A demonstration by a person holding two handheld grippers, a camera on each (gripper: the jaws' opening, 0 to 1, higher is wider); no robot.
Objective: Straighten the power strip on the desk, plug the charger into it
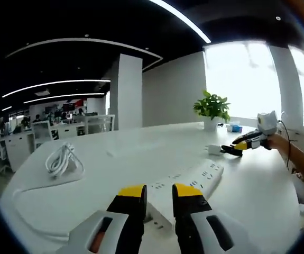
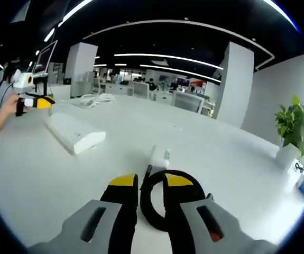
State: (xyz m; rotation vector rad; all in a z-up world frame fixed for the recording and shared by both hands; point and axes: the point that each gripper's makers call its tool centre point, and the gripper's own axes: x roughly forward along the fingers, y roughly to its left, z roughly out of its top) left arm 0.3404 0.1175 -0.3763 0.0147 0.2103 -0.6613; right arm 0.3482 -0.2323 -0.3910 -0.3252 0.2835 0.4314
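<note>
Left gripper hovering at near end of power strip, jaws slightly parted, gripping nothing. Right gripper pinching black cable; white charger lying just ahead. Strip looking rigid, light; push its end. Charger small, smooth; grasp its body.

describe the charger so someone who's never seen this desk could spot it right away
On the big white desk, look between the long white power strip and the potted plant. The charger is the small white block there, just ahead of the right gripper, the one with a black cable looping from it.
</note>
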